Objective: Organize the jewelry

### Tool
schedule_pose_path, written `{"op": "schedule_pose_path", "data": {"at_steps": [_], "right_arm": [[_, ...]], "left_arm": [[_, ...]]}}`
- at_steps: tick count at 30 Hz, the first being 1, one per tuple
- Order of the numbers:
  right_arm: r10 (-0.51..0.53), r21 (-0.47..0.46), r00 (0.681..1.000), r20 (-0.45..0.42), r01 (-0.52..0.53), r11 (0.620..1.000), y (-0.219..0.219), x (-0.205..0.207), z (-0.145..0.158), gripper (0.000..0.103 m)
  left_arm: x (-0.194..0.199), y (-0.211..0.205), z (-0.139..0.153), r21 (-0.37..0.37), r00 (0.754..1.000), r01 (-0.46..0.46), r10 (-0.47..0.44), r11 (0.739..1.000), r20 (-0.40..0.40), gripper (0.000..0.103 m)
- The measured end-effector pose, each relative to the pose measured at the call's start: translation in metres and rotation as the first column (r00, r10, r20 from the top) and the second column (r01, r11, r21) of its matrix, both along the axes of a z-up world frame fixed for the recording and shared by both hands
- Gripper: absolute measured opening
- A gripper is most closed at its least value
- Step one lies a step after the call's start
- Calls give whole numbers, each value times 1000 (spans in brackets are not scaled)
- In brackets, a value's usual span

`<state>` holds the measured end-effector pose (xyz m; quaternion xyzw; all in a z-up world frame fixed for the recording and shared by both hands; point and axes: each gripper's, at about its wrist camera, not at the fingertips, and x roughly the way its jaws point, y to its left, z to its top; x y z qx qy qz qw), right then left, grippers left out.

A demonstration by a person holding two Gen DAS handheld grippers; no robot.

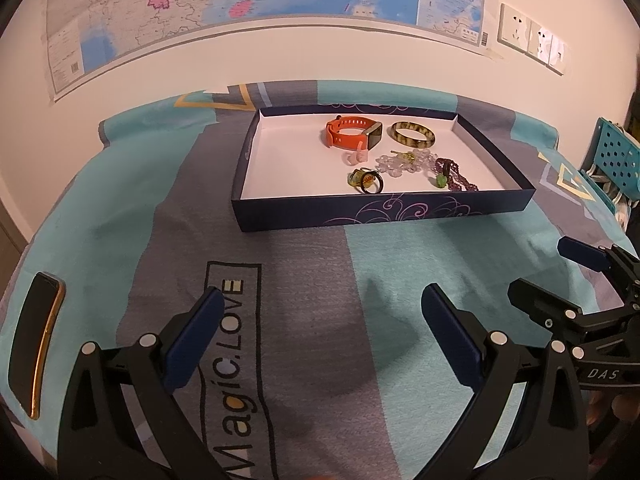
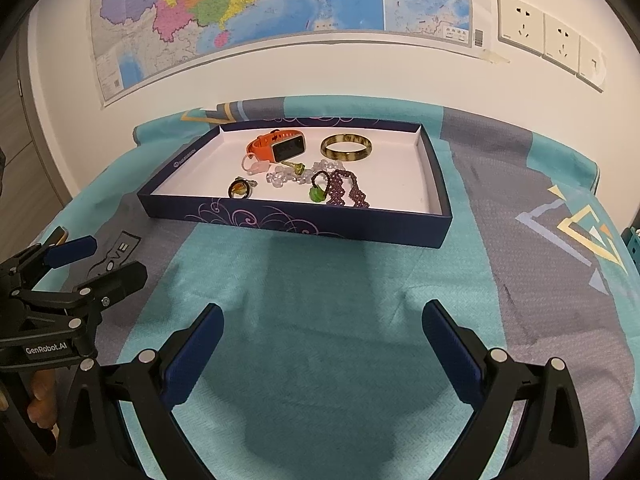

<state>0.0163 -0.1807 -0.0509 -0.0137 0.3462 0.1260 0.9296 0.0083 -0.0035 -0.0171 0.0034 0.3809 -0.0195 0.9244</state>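
Note:
A shallow dark blue box (image 1: 384, 212) (image 2: 296, 222) with a white floor sits on the bed. It holds an orange smartwatch (image 1: 350, 133) (image 2: 276, 146), a brown-green bangle (image 1: 413, 135) (image 2: 346, 147), a clear bead bracelet (image 1: 394, 163) (image 2: 288, 176), a purple beaded piece with a green charm (image 1: 454, 174) (image 2: 344, 190), rings (image 1: 366, 181) (image 2: 240, 189) and a pink clip (image 1: 354, 156). My left gripper (image 1: 322, 308) is open and empty, short of the box. My right gripper (image 2: 322, 320) is open and empty too. Each gripper shows at the edge of the other's view, the right (image 1: 560, 272) and the left (image 2: 104, 260).
A teal and grey blanket (image 1: 420, 260) (image 2: 320, 280) with "Magic.LOVE" print covers the surface. A dark phone (image 1: 36, 340) lies at the left edge. A teal perforated rack (image 1: 616, 156) stands at the right. A wall with a map (image 2: 280, 8) and sockets (image 2: 552, 38) is behind the box.

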Motion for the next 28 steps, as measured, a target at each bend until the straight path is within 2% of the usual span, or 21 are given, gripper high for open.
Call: {"op": "schedule_pose_path", "data": {"at_steps": [15,20,23,26,28], "right_arm": [[0,2,1000,-3,0,1000,0,0,0,96],[2,3,1000,-2,-2,1000,1,-1,0,96],[7,0,1000,-2,-7,1000,-1,-1,1,96],[5,-5,1000,-14,-5,1000,-15,5,2,96],[-39,-35,999,-35,37,999,-35,16,1,96]], "left_arm": [[0,1,-2,-5,1000,2,-2,1000,-2,97],[-2,-3,-2,-9,1000,24,-24,1000,3,97],[-1,-4,-4,-26,999,40,-41,999,-20,97],[1,0,-6,-30,999,36,-37,999,-34,97],[3,8,-6,-33,999,23,-24,999,-37,97]]}}
